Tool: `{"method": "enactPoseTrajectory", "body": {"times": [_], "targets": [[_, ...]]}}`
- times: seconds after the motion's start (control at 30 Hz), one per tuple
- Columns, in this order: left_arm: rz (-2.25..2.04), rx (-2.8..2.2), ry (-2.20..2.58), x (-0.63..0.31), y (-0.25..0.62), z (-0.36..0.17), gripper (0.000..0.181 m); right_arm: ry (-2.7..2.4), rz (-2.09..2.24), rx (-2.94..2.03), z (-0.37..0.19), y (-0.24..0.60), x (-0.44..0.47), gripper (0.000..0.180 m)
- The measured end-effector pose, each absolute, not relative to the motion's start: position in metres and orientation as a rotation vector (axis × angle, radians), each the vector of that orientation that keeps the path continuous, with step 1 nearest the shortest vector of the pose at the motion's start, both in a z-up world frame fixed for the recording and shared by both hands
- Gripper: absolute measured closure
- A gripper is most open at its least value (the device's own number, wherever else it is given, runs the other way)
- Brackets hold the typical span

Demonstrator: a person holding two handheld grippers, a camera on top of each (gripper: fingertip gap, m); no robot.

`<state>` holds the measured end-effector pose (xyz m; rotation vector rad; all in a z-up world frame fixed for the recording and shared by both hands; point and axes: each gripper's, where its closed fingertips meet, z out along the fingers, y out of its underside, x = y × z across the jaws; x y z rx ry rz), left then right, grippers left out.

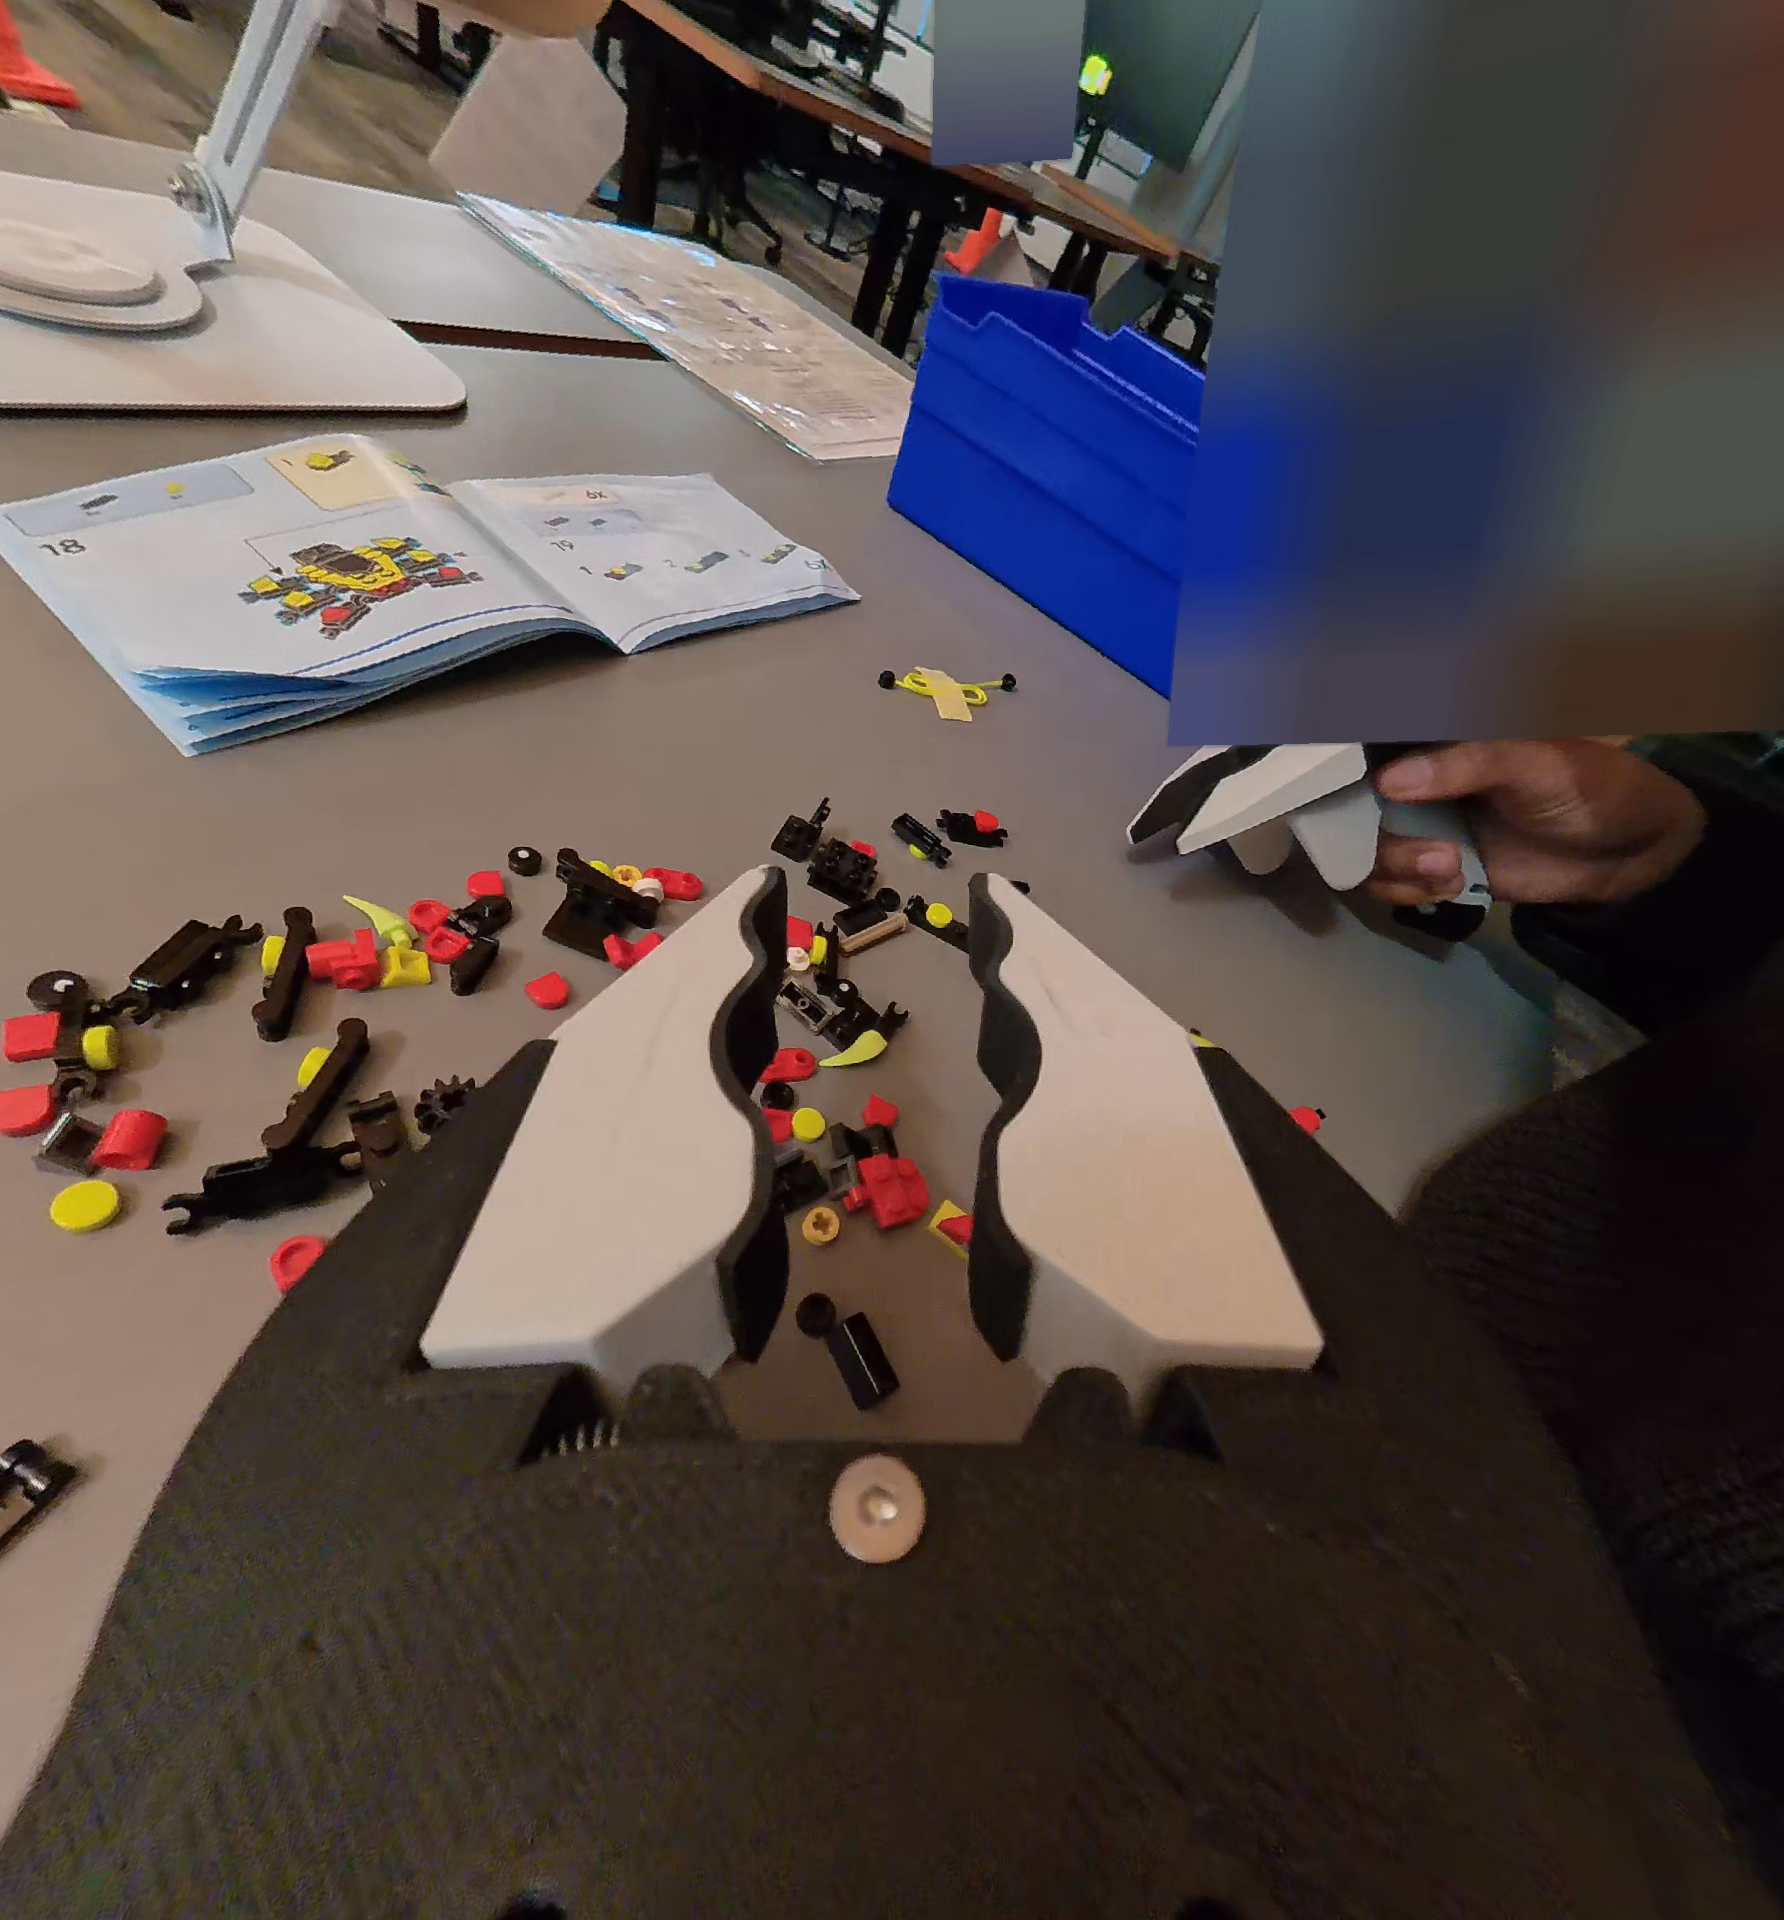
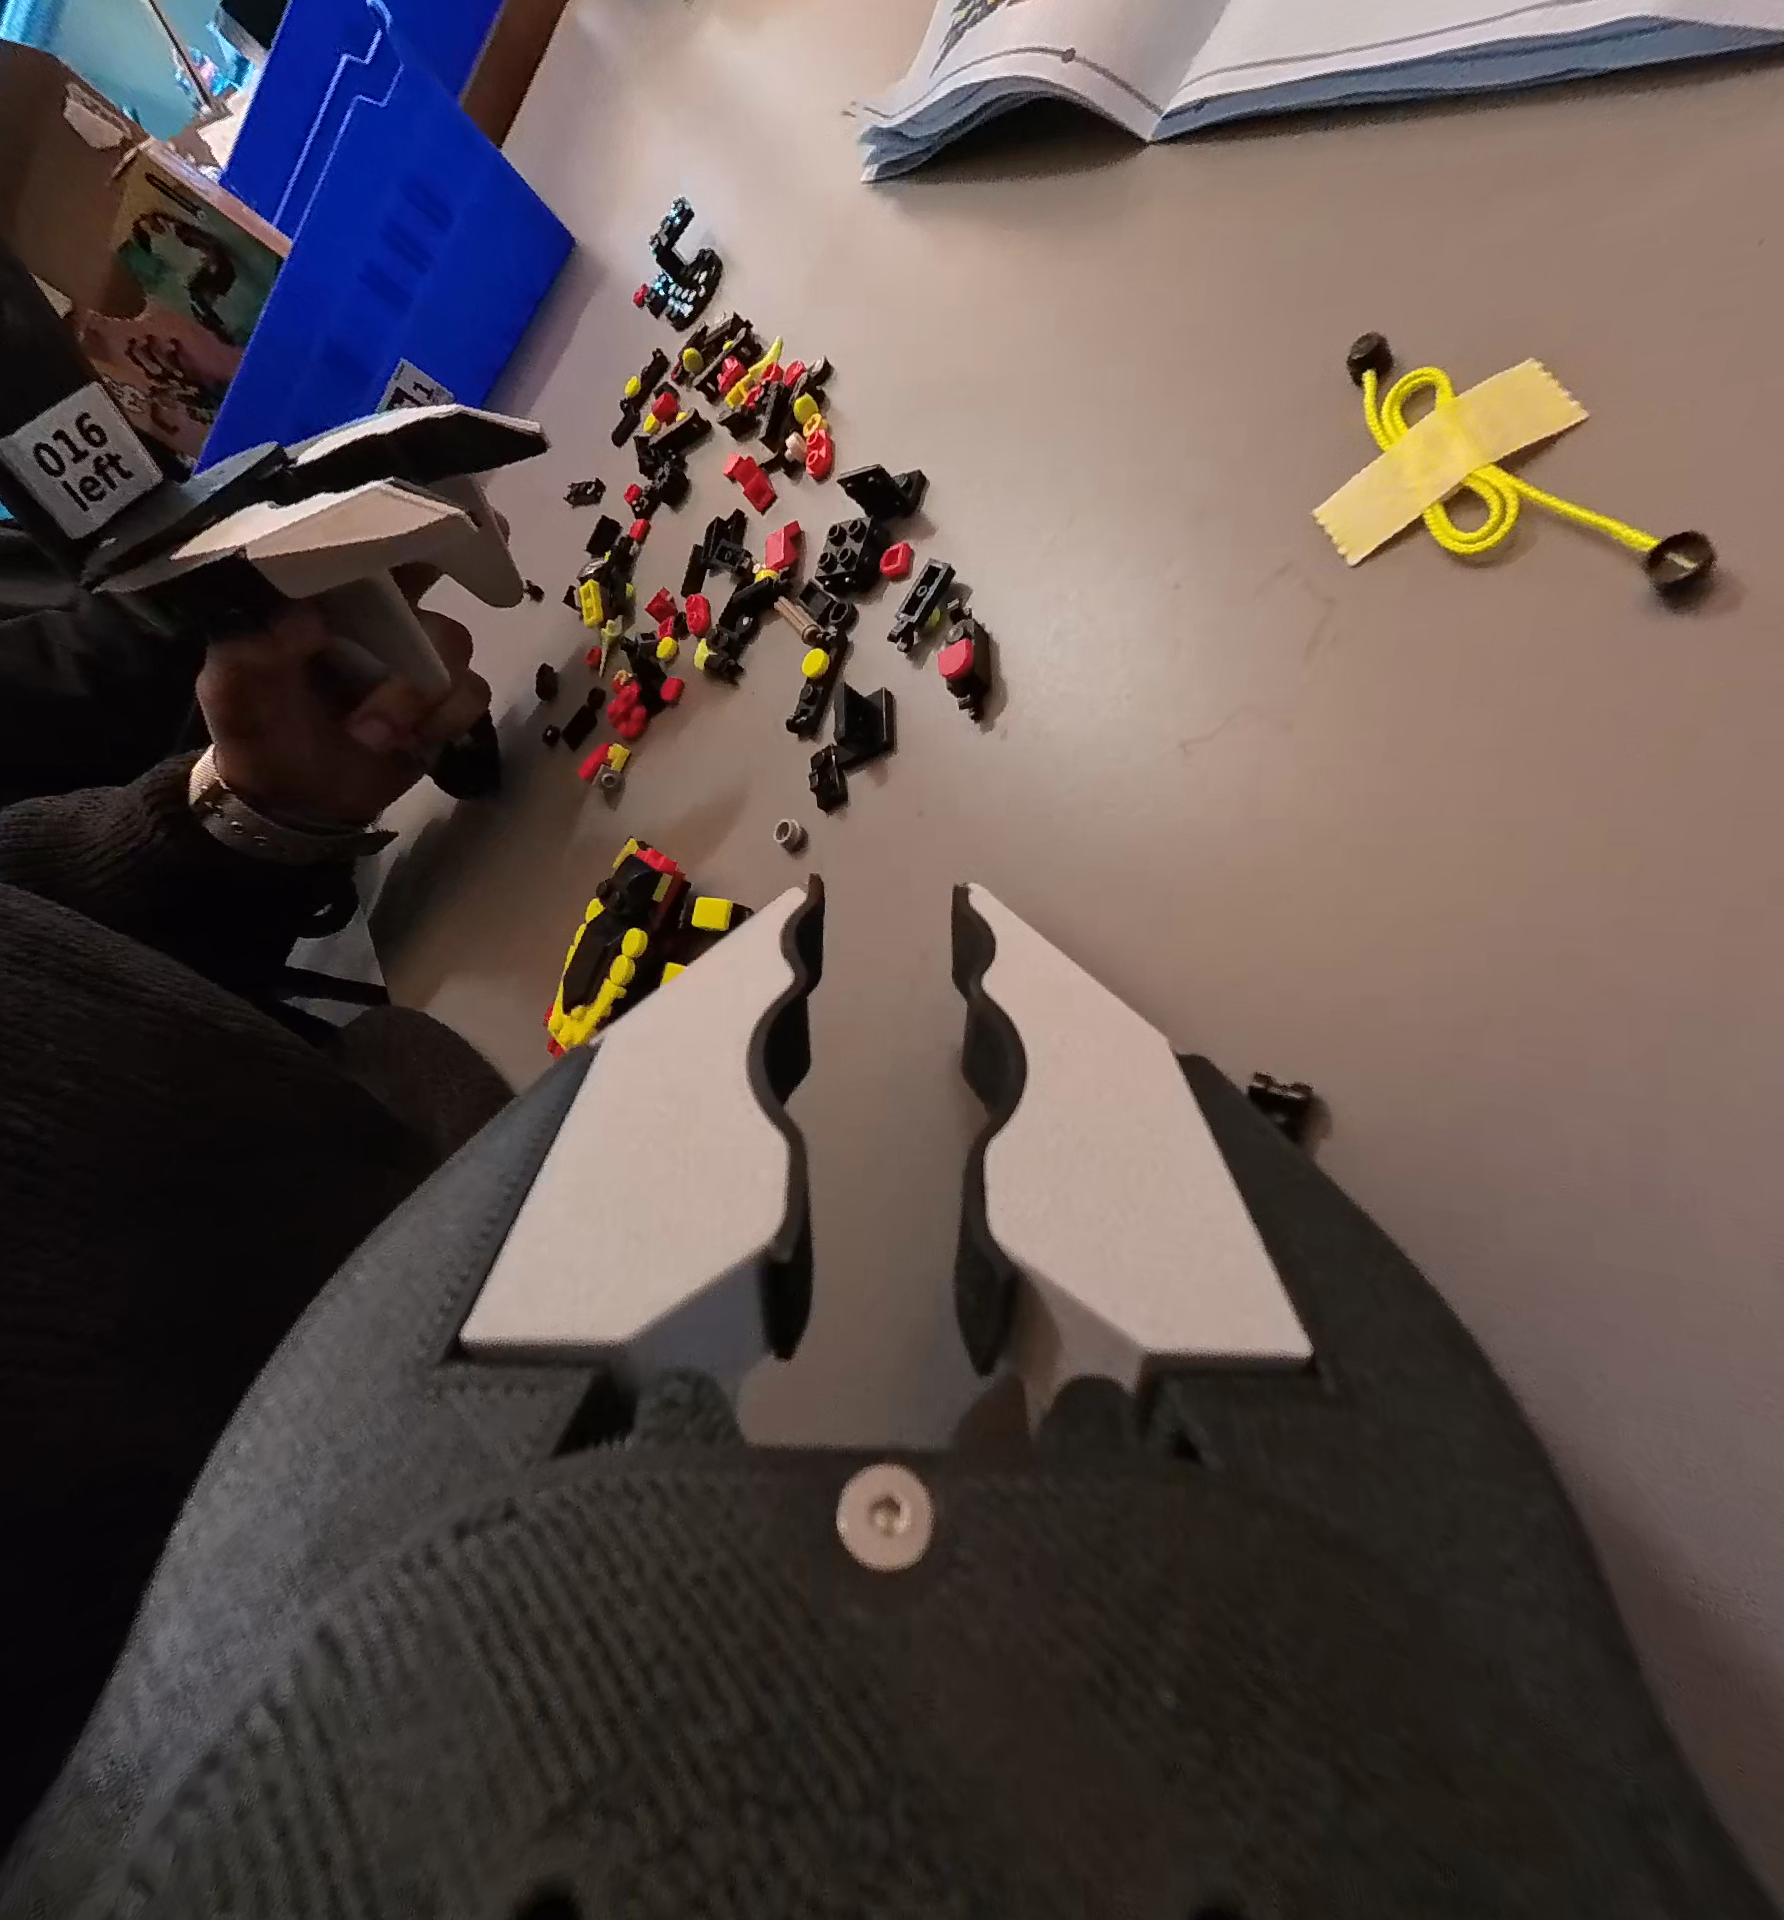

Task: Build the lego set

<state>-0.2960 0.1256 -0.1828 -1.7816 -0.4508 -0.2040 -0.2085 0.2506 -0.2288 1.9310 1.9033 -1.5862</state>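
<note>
**Grey bench, loose bricks under the left tool, model beside the right**

Grey laminate carries everything here. Toward the bench's left side lies the open instruction booklet point(image 1: 389, 582), and in front of it the scatter of loose bricks point(image 1: 348, 997), black, red and yellow, spreads across the middle of the bench. The left gripper point(image 1: 877, 894) hangs directly above the right part of that scatter, its jaws apart and holding nothing; small pieces show on the bench between its fingers, among them a red brick point(image 1: 888, 1184) and a black bar point(image 1: 867, 1361).

Further right, a taped yellow cord point(image 2: 1459, 468) rests alone, well apart from the bricks, and a blue bin point(image 1: 1044, 488) stands at the far edge.

The right gripper point(image 2: 888, 894) is also spread and empty, over bare bench. The partly built model point(image 2: 623, 956), black with yellow trim, sits just beside its left finger, its long axis running roughly along the fingers.

The left tool is judged nearer the loose parts, which lie straight below it; the right is nearer the model, which lies just off to its left.
</note>
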Motion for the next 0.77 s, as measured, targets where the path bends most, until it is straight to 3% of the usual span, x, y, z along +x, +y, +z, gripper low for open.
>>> {"method": "enactPoseTrajectory", "body": {"times": [0.77], "targets": [[-0.286,-1.654,-0.519,-0.299,0.115,-0.144,0.152,1.950,-1.809,1.848,-0.200,0.260,-0.218,0.155]]}}
